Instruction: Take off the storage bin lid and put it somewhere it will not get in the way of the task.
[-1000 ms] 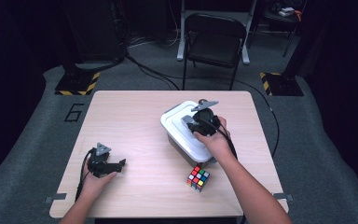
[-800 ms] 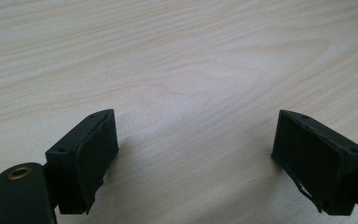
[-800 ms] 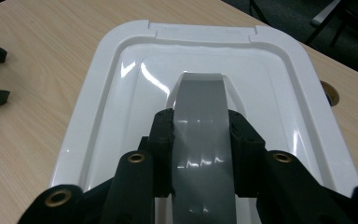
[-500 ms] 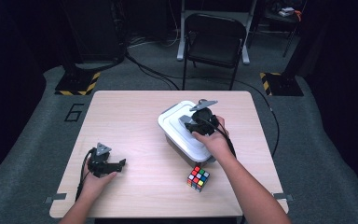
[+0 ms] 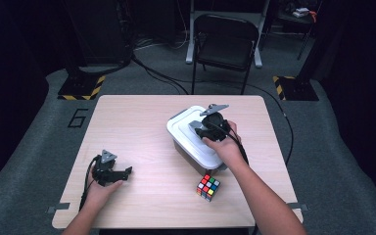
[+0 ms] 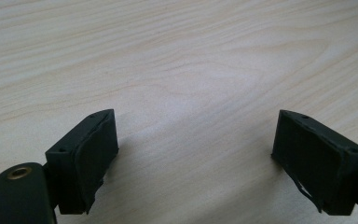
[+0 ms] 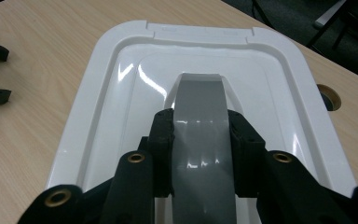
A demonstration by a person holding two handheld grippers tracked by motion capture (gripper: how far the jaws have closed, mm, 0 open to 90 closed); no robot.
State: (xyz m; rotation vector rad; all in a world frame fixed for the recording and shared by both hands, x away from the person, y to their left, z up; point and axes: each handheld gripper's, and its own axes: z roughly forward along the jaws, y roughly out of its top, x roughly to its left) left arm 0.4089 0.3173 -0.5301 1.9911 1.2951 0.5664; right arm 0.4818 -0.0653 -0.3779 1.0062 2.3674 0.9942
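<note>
A: Near left, what of the left gripper (image 5: 123, 172)?
B: Jaws apart on the bare table (image 5: 142, 127). A puzzle cube (image 5: 208, 187) lies near right.
A: Farther?
B: The right gripper (image 7: 200, 140) is clamped on the grey handle (image 7: 200, 116) of the white lidded box (image 5: 188, 134), centre-right.

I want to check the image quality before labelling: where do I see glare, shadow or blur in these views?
Right gripper view: bright glare streaks on the white lid and small highlights on the grey handle that the right gripper clamps. Left gripper view: the open left gripper casts soft shadows on the sharp wood grain of the table. High view: table evenly lit, surroundings very dark, the cube slightly soft.
</note>
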